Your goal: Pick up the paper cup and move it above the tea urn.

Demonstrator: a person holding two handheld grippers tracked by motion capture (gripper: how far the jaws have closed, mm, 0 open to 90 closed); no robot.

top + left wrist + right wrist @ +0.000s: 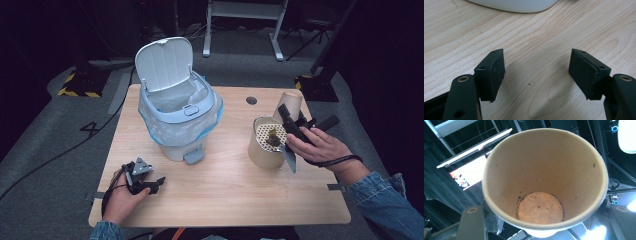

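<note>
My right gripper [288, 116] is shut on a brown paper cup [292, 102], held tipped above a taller brown cylinder [264, 152] at the table's right. A white perforated strainer [271, 133] with a dark clump on it sits in the cylinder's top. In the right gripper view the cup [541, 175] opens toward the camera; inside are just a few dark specks, and my right gripper [544, 231] has a jaw on either side of it. My left gripper [156, 182] rests on the table at the front left. Its jaws stand open over bare wood [536, 72].
A white pedal bin [176, 112] with its lid raised and a clear plastic liner stands at the table's back left; its base [514, 5] is just beyond the left jaws. A cable hole [251, 100] lies behind the cylinder. Bare wooden table [225, 190] spans the front.
</note>
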